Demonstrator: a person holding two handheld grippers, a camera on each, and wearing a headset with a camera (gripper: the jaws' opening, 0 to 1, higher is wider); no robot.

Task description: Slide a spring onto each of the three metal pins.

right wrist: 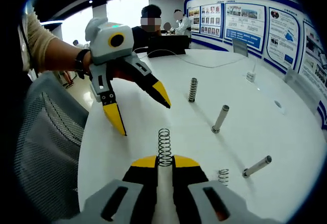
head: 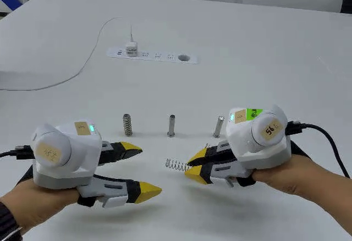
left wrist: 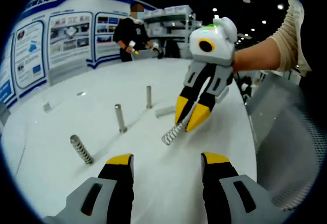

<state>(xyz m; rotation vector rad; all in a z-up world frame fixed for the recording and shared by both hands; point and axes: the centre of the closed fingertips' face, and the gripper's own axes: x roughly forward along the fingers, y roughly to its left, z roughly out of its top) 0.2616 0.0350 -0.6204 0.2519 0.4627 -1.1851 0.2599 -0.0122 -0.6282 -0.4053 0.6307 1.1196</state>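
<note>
Jaws of the right gripper (head: 191, 167) are pressed together on one end of a thin spring (head: 176, 164). It is a silvery open coil of fine wire that sticks straight out past the yellow tips, low over the white surface (head: 264, 54) and in front of the row of pins. Jaws of the left gripper (head: 144, 169) stand spread wide with nothing between them, near the spring's free end but apart from it. Three short metal pins stand upright in a line beyond the two grippers. The left pin (head: 127, 124) already wears a tight grey coil from base to top, while the middle pin (head: 171, 125) and the right pin (head: 219, 126) are bare, smooth and shiny. In the right gripper view a second spring (right wrist: 223, 176) lies loose on the surface just beside the right pin's foot. Farther back a white power strip (head: 159, 56) lies flat with a charger (head: 131, 48) plugged into it, and a thin cable (head: 91, 56) trails away to the left. People stand in the background of both gripper views
</note>
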